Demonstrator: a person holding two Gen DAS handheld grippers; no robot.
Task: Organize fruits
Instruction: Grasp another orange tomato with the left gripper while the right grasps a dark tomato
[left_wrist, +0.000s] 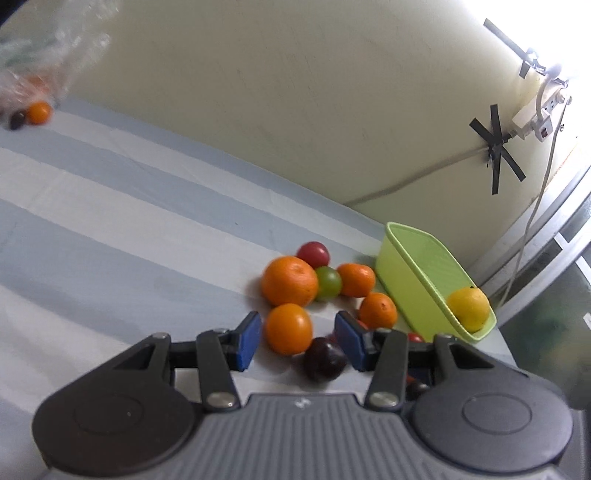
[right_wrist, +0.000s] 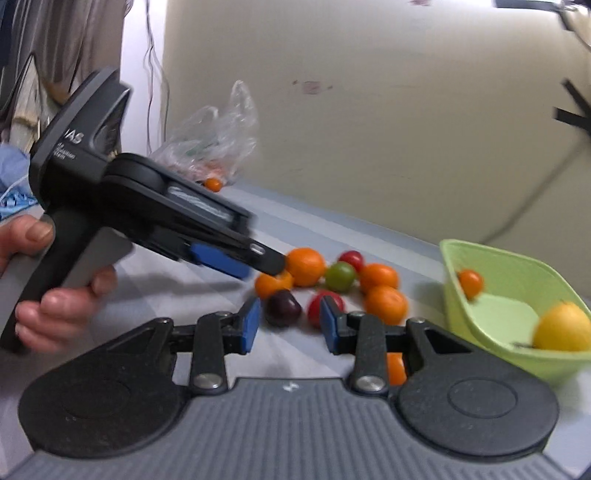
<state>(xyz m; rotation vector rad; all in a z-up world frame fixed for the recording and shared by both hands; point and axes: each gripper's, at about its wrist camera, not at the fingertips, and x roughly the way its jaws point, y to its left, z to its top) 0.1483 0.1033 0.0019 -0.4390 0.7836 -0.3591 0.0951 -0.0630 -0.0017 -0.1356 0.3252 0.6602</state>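
Note:
Several oranges, a green fruit (left_wrist: 328, 282), a red fruit (left_wrist: 313, 253) and a dark plum (left_wrist: 325, 360) lie in a cluster on the striped cloth. My left gripper (left_wrist: 299, 341) is open, low over the cluster, with one orange (left_wrist: 289, 328) just ahead between its blue pads, untouched. The right wrist view shows that left gripper (right_wrist: 258, 264) held by a hand, tips over the oranges. My right gripper (right_wrist: 291, 326) is open and empty, just short of the plum (right_wrist: 282, 308) and a red fruit (right_wrist: 325, 304). The green basket (right_wrist: 509, 269) holds a lemon (right_wrist: 563, 326) and a small blurred orange (right_wrist: 470, 282).
A clear plastic bag (right_wrist: 214, 140) with more fruit lies at the far left by the wall, a small orange (right_wrist: 213, 184) beside it. The basket (left_wrist: 417, 273) stands at the cloth's right end. Cables and a power strip (left_wrist: 532, 118) hang on the wall.

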